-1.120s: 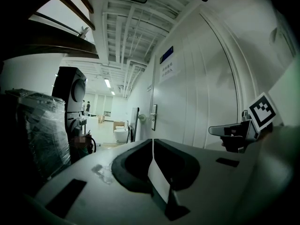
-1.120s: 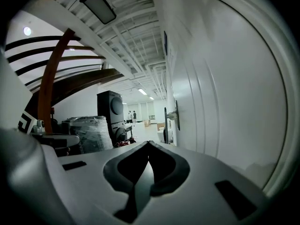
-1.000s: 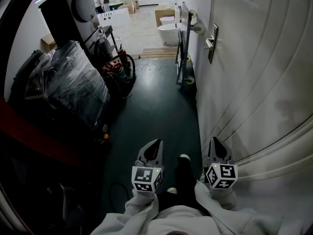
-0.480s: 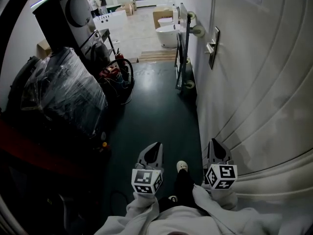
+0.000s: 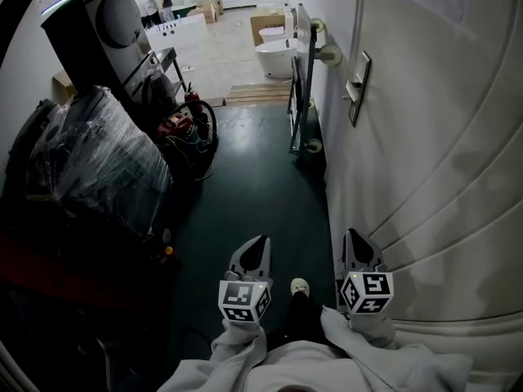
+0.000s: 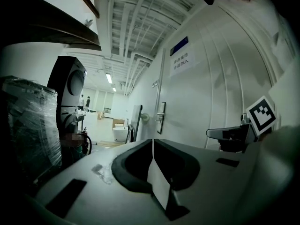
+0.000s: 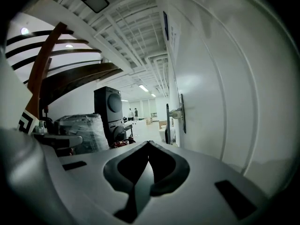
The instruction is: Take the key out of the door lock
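The white door [image 5: 425, 137] runs along the right side in the head view. Its dark lock plate with a metal handle [image 5: 357, 84] is far ahead of both grippers. No key can be made out at this distance. My left gripper [image 5: 260, 242] and right gripper [image 5: 353, 235] are held side by side low in the picture, both shut and empty. The right one is close beside the door. In the left gripper view the lock plate [image 6: 161, 117] is small beyond the shut left gripper [image 6: 153, 139]. The right gripper view shows the handle [image 7: 176, 112] ahead of the right gripper [image 7: 148, 143].
A plastic-wrapped bundle [image 5: 98, 149] and a tall dark machine [image 5: 102, 27] line the left side. Red hoses and tools [image 5: 186, 125] lie beside them. A wheeled rack [image 5: 301, 80] leans on the wall past the handle. White toilets [image 5: 274, 51] and two people [image 5: 155, 2] are far back.
The view has advanced along the corridor, so the door handle and the bundle sit nearer and lower in the picture. Both grippers stay side by side and shut.
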